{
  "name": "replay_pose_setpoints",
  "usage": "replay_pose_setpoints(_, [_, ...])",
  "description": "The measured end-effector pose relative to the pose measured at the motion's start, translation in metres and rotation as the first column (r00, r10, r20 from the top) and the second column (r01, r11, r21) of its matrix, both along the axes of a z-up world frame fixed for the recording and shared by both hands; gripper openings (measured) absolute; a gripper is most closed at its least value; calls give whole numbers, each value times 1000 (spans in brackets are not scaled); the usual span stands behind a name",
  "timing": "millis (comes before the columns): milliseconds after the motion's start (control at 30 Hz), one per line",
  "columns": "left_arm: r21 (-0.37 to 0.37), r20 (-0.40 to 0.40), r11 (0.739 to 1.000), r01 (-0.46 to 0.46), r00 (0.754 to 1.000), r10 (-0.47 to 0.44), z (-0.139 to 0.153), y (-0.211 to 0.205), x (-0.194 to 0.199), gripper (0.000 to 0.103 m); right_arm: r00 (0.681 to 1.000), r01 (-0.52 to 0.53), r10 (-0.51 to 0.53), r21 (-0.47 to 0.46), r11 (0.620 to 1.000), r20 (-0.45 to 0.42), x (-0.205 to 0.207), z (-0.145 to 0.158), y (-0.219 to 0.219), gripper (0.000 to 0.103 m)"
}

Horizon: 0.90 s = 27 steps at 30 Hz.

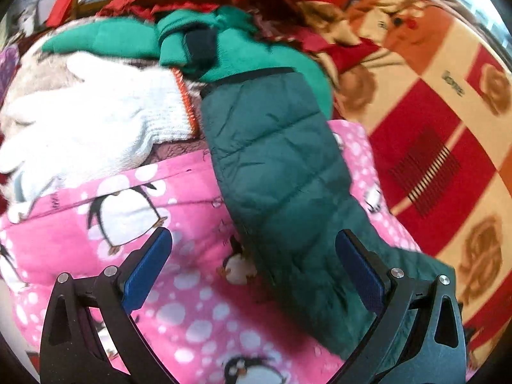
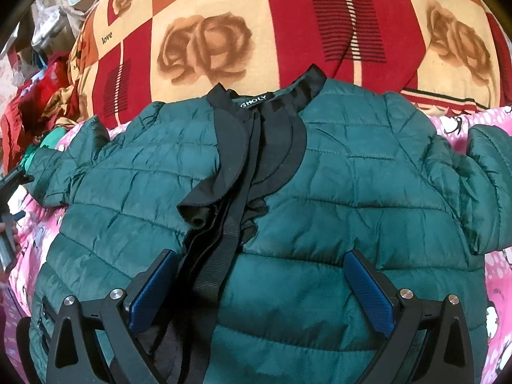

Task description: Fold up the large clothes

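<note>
On the pink penguin-print blanket point(image 2: 499, 275) lies a dark green quilted jacket point(image 2: 336, 192), front up, collar away from the camera, black placket trim point(image 2: 230, 192) running down its middle. The right gripper point(image 2: 260, 286) hovers above the lower front, jaws apart, empty. The left gripper point(image 1: 252, 267), jaws likewise apart, is over one sleeve point(image 1: 275, 172). Beside it sits a white knit glove point(image 1: 96, 121), seemingly worn, though blurred.

Jacket point(image 2: 320, 192) hem and right cuff beyond frame edges.
</note>
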<state>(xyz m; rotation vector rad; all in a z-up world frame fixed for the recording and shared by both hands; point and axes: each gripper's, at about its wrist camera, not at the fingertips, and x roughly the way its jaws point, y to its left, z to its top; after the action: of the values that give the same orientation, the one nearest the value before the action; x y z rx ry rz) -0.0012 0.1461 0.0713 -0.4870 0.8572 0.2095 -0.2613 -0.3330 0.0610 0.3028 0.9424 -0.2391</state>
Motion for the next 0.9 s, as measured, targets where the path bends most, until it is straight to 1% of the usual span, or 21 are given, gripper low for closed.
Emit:
replay_pose_setpoints(67, [-20, -13, 1000, -21, 1000, 21, -11, 2, 8, 102, 1000, -3, 3, -2, 1000, -7, 1, -2, 0, 103])
replay_pose_setpoints(167, [-47, -48, 999, -18, 999, 15, -25, 2, 20, 102, 1000, -4, 4, 10, 1000, -10, 2, -3, -1, 103])
replay_pose_setpoints(267, [-63, -42, 998, -4, 999, 2, -27, 2, 26, 101, 1000, -5, 5, 20, 1000, -12, 2, -4, -3, 103])
replay_pose_setpoints(333, [-76, -40, 997, 4, 999, -7, -27, 3, 30, 89, 1000, -5, 5, 17, 1000, -13, 2, -5, -2, 103])
replay_pose_setpoints(367, [-80, -48, 997, 5, 999, -9, -28, 5, 32, 76, 1000, -6, 6, 15, 1000, -14, 2, -5, -2, 103])
replay_pose_setpoints(400, [-94, -51, 996, 13, 999, -17, -28, 6, 33, 58, 1000, -6, 6, 14, 1000, -14, 2, -5, -2, 103])
replay_pose_setpoints(433, [-114, -48, 993, 26, 998, -32, -29, 6, 35, 46, 1000, -6, 7, 15, 1000, -13, 2, -5, -2, 103])
replay_pose_setpoints(467, [-151, -36, 987, 59, 997, -65, -29, 5, 36, 25, 1000, -6, 7, 16, 1000, -13, 2, -5, -2, 103])
replay_pose_setpoints(500, [-158, -37, 984, 78, 996, -85, -26, 3, 35, 21, 1000, -6, 6, 19, 1000, -12, 2, -5, -2, 103])
replay_pose_setpoints(567, [-127, -21, 986, 112, 993, -116, -15, -3, 32, 14, 1000, -5, 5, 23, 1000, -10, 1, -5, -2, 103])
replay_pose_setpoints(633, [-117, 0, 981, 154, 988, -155, -5, -8, 26, 13, 1000, -5, 5, 25, 1000, -8, 0, -4, -1, 103])
replay_pose_setpoints(733, [-133, 37, 967, 217, 976, -214, 13, -15, 14, 10, 1000, -3, 4, 23, 1000, -8, -2, -3, -2, 103])
replay_pose_setpoints(800, [-148, 70, 951, 270, 962, -263, 27, -20, 5, 10, 1000, 3, -3, 22, 1000, -3, -4, -1, -2, 103])
replay_pose_setpoints(900, [-170, 104, 932, 321, 946, -307, 44, -27, -4, 9, 1000, 16, -16, 27, 1000, 6, -8, 1, -6, 103])
